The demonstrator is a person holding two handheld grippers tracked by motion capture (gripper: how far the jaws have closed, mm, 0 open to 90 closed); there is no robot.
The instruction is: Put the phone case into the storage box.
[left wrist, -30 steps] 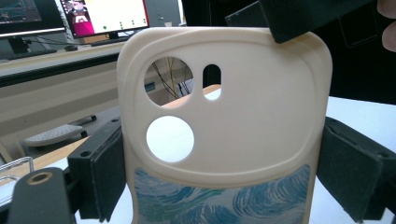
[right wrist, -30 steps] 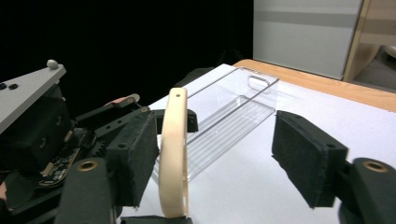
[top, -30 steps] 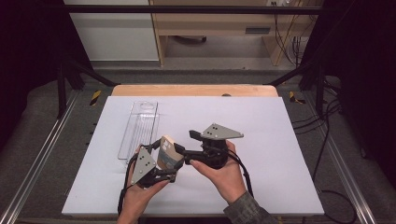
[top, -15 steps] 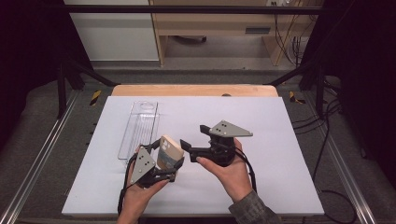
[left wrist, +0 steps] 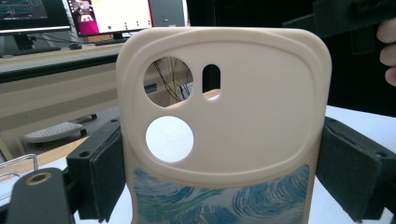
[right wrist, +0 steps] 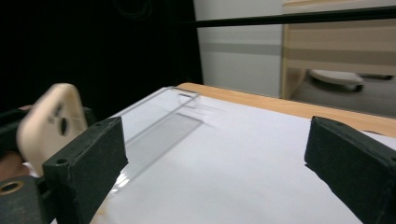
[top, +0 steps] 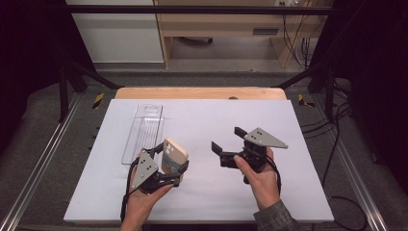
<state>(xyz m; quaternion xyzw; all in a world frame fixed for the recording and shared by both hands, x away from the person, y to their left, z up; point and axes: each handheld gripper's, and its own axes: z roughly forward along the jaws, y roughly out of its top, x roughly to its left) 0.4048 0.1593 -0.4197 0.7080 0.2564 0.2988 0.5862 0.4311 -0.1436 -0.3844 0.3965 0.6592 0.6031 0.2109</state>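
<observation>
A cream phone case [top: 174, 155] with round camera holes and a blue wave print stands upright in my left gripper [top: 171, 160], which is shut on its two sides. In the left gripper view the case [left wrist: 224, 116] sits close between the black pads [left wrist: 100, 177]. My right gripper [top: 227, 138] hovers to the right of the case, apart from it and pointing left. Its jaws have just been opening and nothing lies between them. In the right gripper view the case [right wrist: 51, 116] shows beyond the left pad [right wrist: 88, 158].
A clear plastic tray [top: 144, 130] lies lengthwise on the white table sheet [top: 288, 120], just behind the left gripper. The table's wooden far edge [top: 199, 93] and metal side rails [top: 43, 163] border the sheet. Monitors [left wrist: 107, 16] stand beyond the table.
My right gripper has drawn away to the right from the phone case and its jaws have spread. The left gripper and the case have kept still.
</observation>
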